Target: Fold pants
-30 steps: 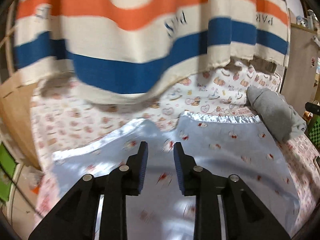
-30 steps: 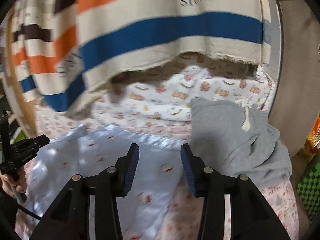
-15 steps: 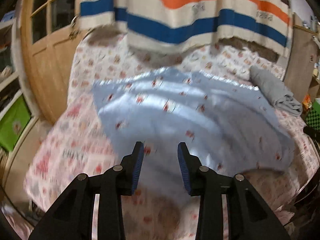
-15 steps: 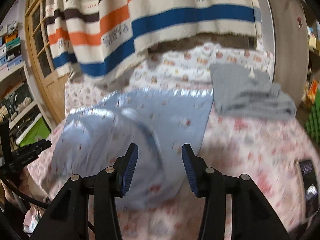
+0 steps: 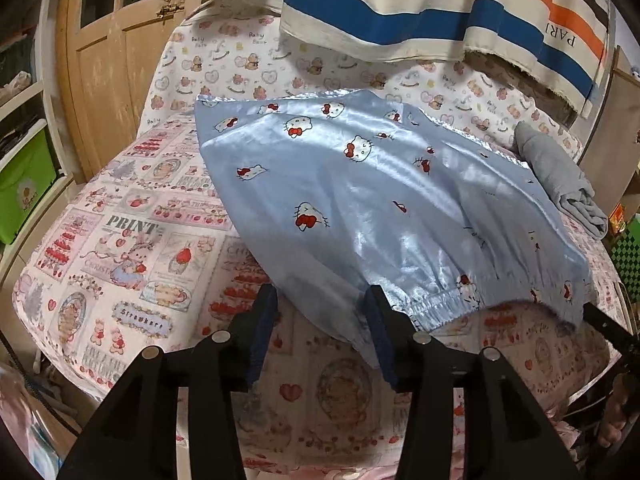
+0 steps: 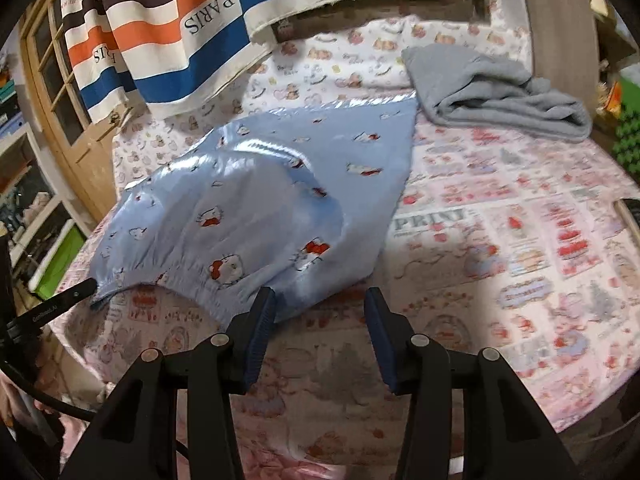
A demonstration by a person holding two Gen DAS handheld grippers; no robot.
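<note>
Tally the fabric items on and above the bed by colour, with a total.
Light blue: 1, the satin pants spread on the bed.
Grey: 1, the folded garment at the far side.
Pink and white print: 1, the bed sheet.
Striped orange, blue and cream: 1, the hanging cloth.
Total: 4
</note>
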